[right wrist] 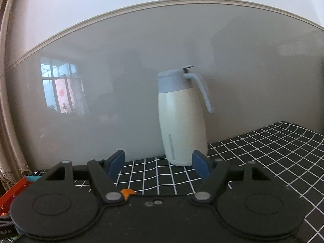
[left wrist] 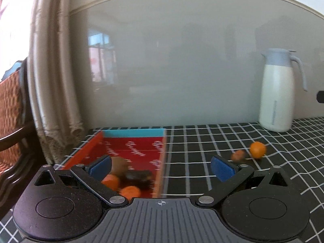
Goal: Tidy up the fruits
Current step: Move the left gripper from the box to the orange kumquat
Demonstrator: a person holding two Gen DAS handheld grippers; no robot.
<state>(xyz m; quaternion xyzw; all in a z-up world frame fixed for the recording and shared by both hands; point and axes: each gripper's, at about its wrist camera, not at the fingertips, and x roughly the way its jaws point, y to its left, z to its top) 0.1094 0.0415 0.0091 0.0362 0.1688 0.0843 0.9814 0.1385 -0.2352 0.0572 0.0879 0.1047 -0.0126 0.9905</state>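
In the left wrist view my left gripper (left wrist: 162, 167) is open and empty, held over the right wall of a red box (left wrist: 131, 151) with a blue far wall. In the box lie a brown kiwi (left wrist: 119, 164), two orange fruits (left wrist: 111, 181) and a dark fruit (left wrist: 137, 177). On the checked cloth to the right lie an orange (left wrist: 257, 149) and a small brown fruit (left wrist: 238, 155). In the right wrist view my right gripper (right wrist: 158, 163) is open and empty above the cloth. An orange fruit (right wrist: 127, 192) peeks out just above its body.
A white jug with a grey-blue lid and handle (left wrist: 278, 93) stands by the wall, also straight ahead in the right wrist view (right wrist: 181, 117). A grey panel wall backs the table. A curtain (left wrist: 50, 81) and a wicker chair (left wrist: 12, 109) are at the left. The box corner (right wrist: 18, 186) shows at lower left.
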